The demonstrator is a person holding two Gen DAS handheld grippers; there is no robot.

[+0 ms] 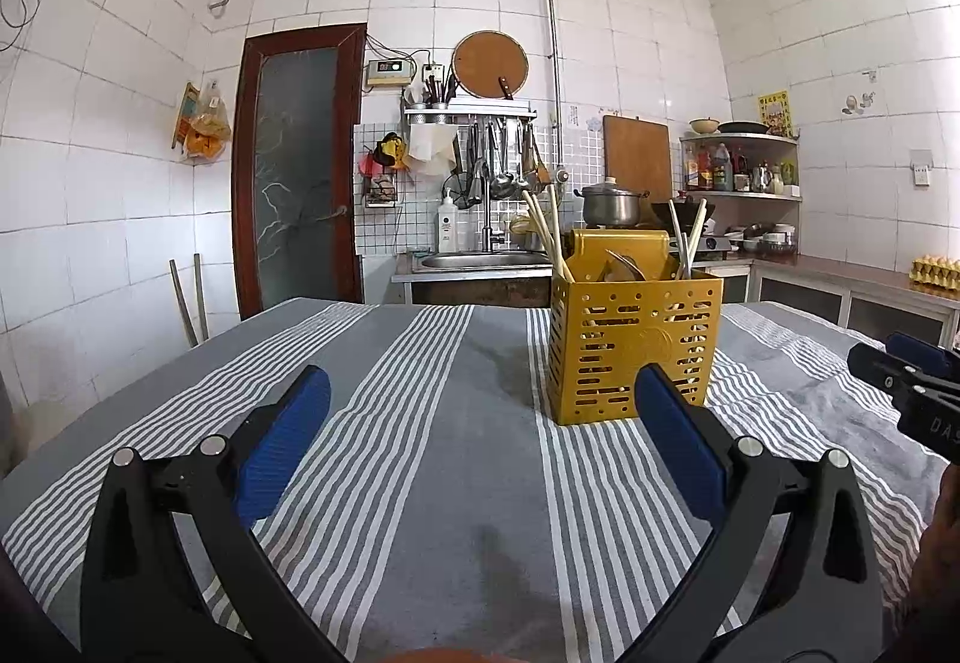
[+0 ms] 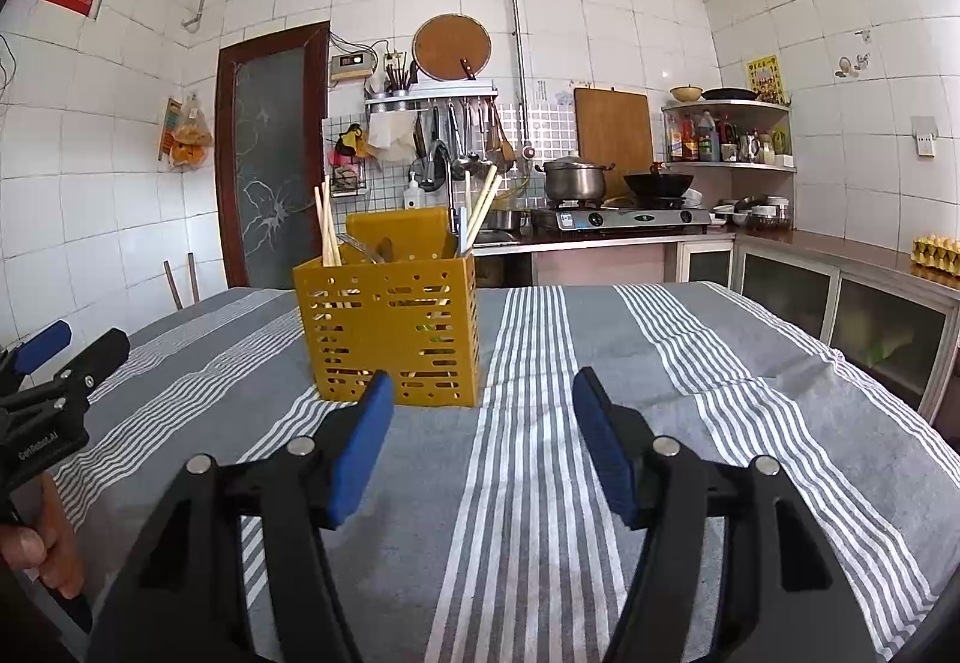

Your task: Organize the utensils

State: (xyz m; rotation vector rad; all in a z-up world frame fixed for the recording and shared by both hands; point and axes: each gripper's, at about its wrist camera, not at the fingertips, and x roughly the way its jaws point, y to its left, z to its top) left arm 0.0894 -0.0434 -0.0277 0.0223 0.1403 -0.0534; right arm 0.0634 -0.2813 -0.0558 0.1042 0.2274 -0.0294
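Left gripper (image 1: 483, 423) w/ jaws spread wide, nothing between them, over striped cloth (image 1: 456, 423) on counter; yellow utensil holder (image 1: 630, 351) upright just beyond right jaw tip, apart from it. Right gripper (image 2: 483, 432) w/ jaws spread too, empty; same holder ahead, past left jaw tip, not touching. Chopsticks (image 2: 327, 231) leaning out of holder's left & right compartments, spoon-like metal pieces (image 2: 366, 249) in middle one; exact type cannot tell.
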